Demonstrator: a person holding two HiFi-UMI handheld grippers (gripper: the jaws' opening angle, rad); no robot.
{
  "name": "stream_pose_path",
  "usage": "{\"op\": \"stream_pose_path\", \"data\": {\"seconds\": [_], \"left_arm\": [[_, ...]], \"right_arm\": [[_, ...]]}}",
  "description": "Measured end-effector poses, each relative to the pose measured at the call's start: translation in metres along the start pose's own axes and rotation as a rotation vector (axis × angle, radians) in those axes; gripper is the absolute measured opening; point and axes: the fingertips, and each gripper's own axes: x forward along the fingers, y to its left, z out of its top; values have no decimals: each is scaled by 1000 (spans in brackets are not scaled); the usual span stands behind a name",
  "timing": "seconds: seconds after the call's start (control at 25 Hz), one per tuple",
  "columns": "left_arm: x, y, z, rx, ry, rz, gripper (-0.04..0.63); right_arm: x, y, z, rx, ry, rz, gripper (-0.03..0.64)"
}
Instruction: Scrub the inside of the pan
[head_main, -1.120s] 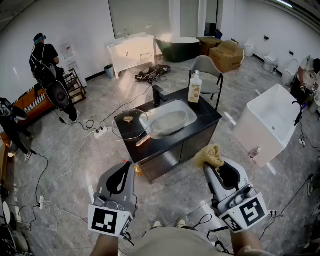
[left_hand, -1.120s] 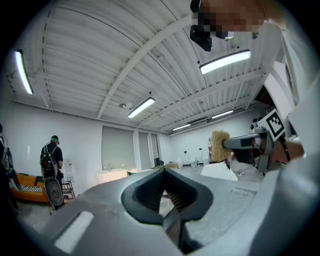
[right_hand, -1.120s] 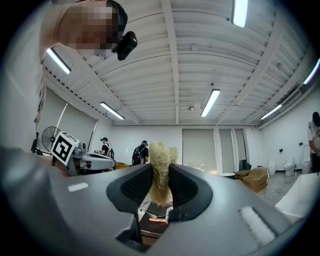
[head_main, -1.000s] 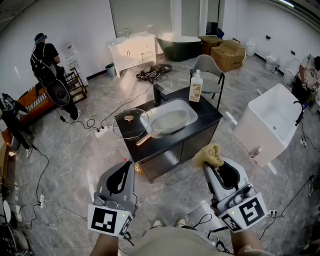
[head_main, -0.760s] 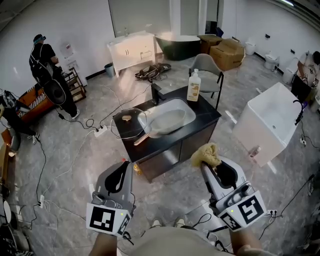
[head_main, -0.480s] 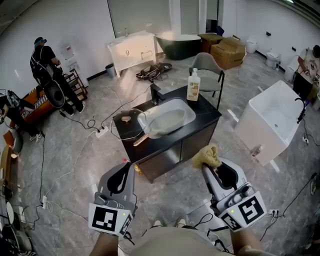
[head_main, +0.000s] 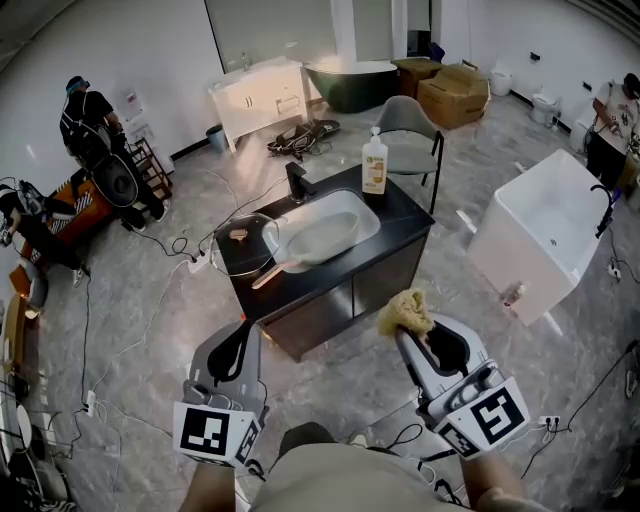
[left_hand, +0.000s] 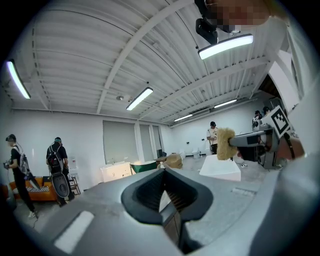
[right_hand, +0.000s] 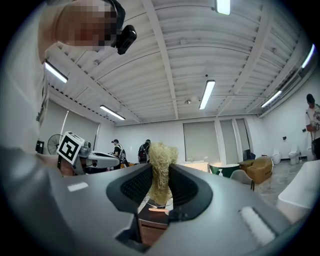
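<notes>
Right gripper (right_hand: 160, 190): jaws clamped on a yellow fibrous scrubber (right_hand: 160, 170). Left gripper (left_hand: 164, 194): jaws together, nothing between them. Both are held out in front of the person, well apart from the black counter (head_main: 405, 215). The pan (head_main: 318, 240) lies in the sink (head_main: 340, 196), its wooden handle (head_main: 268, 275) sticking out over the counter. Glass lid (head_main: 238, 246) just beside it. Soap bottle (head_main: 374, 160) at the far corner.
</notes>
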Motion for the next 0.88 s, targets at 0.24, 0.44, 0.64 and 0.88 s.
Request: {"op": "stream_pose_path", "data": {"seconds": [0.24,0.44,0.64,0.88], "left_arm": [[6,-3,0,-31,9,45,2],[20,0,-7,-64,-14,54,76],[34,12,-12,-60,-17,54,94],[58,42,-21,-80,-28,81,95]], "right_arm": [[-3,-17,-12,23,26,14,104],[9,-30,-23,29,33,28,104],[28,-36,-30,30,47,32,104],[60,-47,-40,26,78,37,104]]}}
